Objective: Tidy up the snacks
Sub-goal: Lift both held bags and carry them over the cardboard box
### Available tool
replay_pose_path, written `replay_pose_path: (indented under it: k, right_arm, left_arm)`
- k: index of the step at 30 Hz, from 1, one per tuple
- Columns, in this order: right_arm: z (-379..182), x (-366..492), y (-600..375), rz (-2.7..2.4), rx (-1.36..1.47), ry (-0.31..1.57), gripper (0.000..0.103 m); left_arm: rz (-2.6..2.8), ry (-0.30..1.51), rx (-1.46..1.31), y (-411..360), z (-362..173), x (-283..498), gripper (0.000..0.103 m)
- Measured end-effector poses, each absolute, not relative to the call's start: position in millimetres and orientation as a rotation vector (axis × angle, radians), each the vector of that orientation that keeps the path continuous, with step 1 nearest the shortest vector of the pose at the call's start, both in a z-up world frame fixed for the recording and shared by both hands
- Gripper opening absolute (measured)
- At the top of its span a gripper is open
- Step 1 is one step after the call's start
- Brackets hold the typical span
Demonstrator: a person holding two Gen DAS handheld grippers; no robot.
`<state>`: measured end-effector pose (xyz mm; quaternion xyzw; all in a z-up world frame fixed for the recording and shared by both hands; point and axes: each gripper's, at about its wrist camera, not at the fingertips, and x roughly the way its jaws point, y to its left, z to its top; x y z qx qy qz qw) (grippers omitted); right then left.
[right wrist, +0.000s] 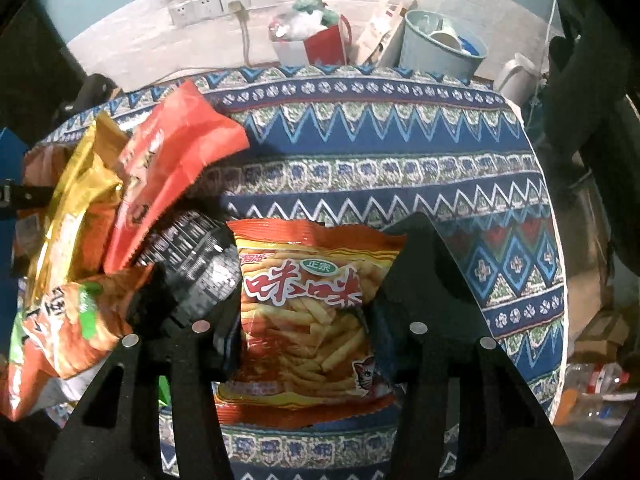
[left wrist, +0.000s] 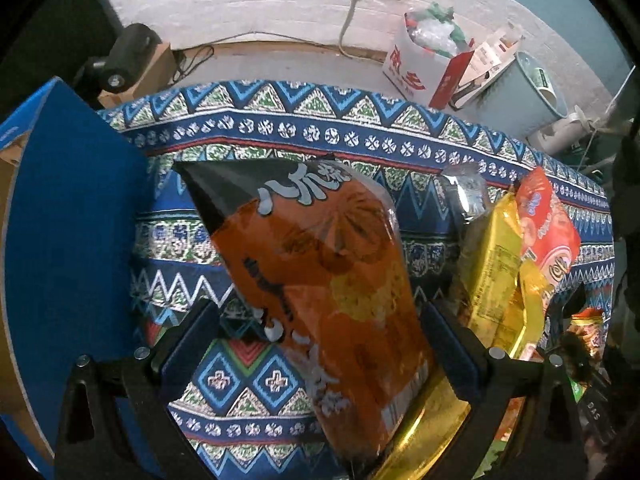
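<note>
An orange and black snack bag (left wrist: 320,264) lies tilted between the wide-apart fingers of my left gripper (left wrist: 320,316). Its right edge is near the right finger, while patterned cloth shows between the bag and the left finger (left wrist: 188,344), so the pads are not pressing it. A gold packet (left wrist: 436,420) lies under its lower end. In the right wrist view, a red bag printed with fries (right wrist: 308,312) sits between both fingers of my right gripper (right wrist: 316,264), which is shut on it just above the tablecloth (right wrist: 400,168).
A blue box (left wrist: 68,240) stands at the left. A pile of snacks lies between the grippers: a yellow bag (left wrist: 492,272), a red bag (right wrist: 176,148) and a black packet (right wrist: 196,256). A grey bin (right wrist: 440,48) and a white carton (left wrist: 416,68) stand beyond the table's far edge.
</note>
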<state>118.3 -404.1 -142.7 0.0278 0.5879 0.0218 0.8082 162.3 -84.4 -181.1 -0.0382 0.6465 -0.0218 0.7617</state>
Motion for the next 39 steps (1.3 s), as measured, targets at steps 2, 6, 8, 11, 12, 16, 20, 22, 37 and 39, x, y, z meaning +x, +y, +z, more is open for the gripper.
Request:
replay_pose_path:
  k: [2,6,8,11,12,16,20,22,37,39]
  right_arm:
    - [-139.4,122.7,-400.4,0.051,0.054,1.250,0.052]
    - [-145.1,120.8,-397.0,0.060,0.059,1.231,0.052]
    - [-141.6,116.9,-395.2,0.064,0.062,1.219,0.052]
    - [-133.3,114.5,-393.6,0.068,0.065,1.197,0.052]
    - [-130.1,113.8,-393.2,0.071,0.068,1.190,0.052]
    - [-116.6,113.4,-390.1,0.078,0.081,1.156,0.052]
    - [-101.1,112.6,-383.3,0.090,0.081,1.124,0.052]
    - [-93.5,111.5,-379.1,0.099,0.078,1.109,0.052]
    - [-35.2,106.8,-322.9,0.200,0.037,1.003,0.052]
    - [-27.3,106.5,-311.2,0.223,0.034,0.988,0.052]
  left_arm:
    - [-0.067,1.401,-0.107,-82.3,-184.2,162.2,0.098]
    - [-0.122,1.410,-0.185,-78.9,-189.2,160.2,0.074]
    - [-0.129,1.393,-0.178,-79.7,-187.4,158.1,0.065]
    - [-0.150,1.382,-0.139,-83.3,-182.6,153.9,0.055]
    - [-0.151,1.374,-0.128,-83.7,-180.7,152.7,0.051]
    - [-0.153,1.333,-0.079,-82.8,-168.1,144.1,0.049]
    - [-0.149,1.280,-0.034,-77.0,-151.0,134.9,0.049]
    - [-0.146,1.253,-0.017,-74.2,-142.4,130.9,0.049]
    - [-0.163,1.055,0.075,-48.7,-73.6,85.5,0.048]
    - [-0.157,1.035,0.084,-43.0,-68.0,81.0,0.048]
